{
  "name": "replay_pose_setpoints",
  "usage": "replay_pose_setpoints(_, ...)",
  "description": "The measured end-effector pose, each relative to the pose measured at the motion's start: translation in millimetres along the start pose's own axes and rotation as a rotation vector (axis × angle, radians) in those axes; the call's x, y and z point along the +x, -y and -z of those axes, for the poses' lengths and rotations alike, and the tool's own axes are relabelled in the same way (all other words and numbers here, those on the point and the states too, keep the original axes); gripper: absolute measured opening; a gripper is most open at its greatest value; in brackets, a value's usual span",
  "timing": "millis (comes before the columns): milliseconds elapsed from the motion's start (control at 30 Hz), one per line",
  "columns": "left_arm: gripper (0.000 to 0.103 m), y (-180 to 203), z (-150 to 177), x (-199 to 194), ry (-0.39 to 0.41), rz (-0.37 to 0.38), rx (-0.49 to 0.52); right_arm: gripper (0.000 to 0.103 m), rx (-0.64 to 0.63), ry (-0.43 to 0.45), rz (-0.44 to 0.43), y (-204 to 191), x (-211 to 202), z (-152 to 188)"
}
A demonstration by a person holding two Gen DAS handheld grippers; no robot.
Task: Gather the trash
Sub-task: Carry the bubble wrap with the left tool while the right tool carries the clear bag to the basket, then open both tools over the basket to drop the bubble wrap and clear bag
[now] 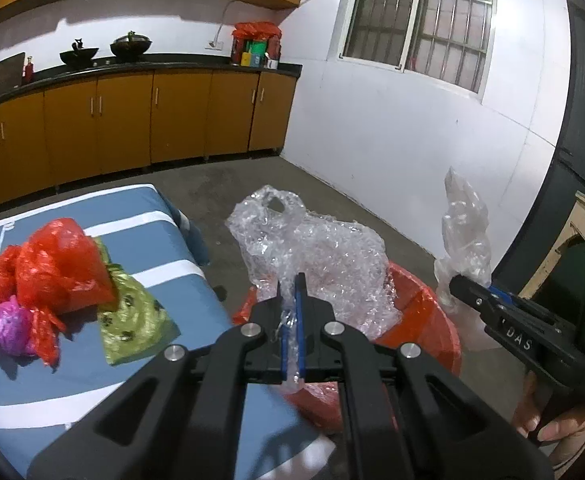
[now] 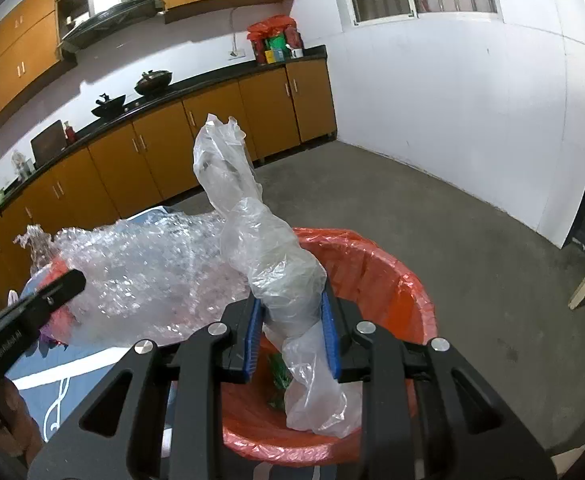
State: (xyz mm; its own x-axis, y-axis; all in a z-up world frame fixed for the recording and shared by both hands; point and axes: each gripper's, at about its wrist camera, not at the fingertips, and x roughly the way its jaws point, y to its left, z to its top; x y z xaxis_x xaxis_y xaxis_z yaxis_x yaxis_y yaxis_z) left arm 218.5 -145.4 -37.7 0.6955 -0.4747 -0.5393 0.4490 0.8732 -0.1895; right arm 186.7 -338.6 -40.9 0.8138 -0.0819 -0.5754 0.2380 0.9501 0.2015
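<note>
My left gripper [image 1: 290,292] is shut on a sheet of bubble wrap [image 1: 324,256] and holds it over the bin lined with a red bag [image 1: 424,320]. My right gripper [image 2: 290,300] is shut on a crumpled clear plastic bag [image 2: 252,232] and holds it upright above the same bin [image 2: 372,268]. The right gripper also shows in the left wrist view [image 1: 464,286] with the clear bag [image 1: 464,232]. The left gripper's finger [image 2: 52,288] and the bubble wrap [image 2: 144,268] show in the right wrist view. A red bag [image 1: 56,268], a green bag [image 1: 132,316] and a pink bag [image 1: 0,320] lie on the blue table [image 1: 152,232].
Brown kitchen cabinets [image 1: 132,120] with a black counter run along the back wall. A white wall with a barred window [image 1: 420,20] stands to the right. Grey concrete floor [image 2: 452,232] lies around the bin. A dark door frame [image 1: 580,120] stands at the right.
</note>
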Motion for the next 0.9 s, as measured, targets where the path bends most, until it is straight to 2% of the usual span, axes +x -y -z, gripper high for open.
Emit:
replay_pose_setpoints(400,0.006,23.2,4.6,30.7,-0.050,0.027,0.009,0.027,0.051,-0.019,0.008,9.7,12.2,-4.6)
replay_pose_setpoints(500,0.015,26.5,5.5,38.2,-0.066,0.043,0.010,0.029,0.060,-0.029,0.006,11.1,17.4,-5.4)
replay_pose_setpoints(533,0.022,26.9,6.0,39.7,-0.068,0.046,0.012,0.029,0.065,-0.032,0.003,12.1,18.6,-5.2)
replay_pose_setpoints(767,0.038,16.8,10.6,40.3,-0.077,0.033,-0.006,0.053,0.069,-0.037,0.008,16.1,18.2,-2.1)
replay_pose_setpoints(900,0.047,-4.7,12.1,28.7,-0.053,-0.012,-0.039,0.057,0.050,-0.029,0.025,15.6,15.9,-1.3)
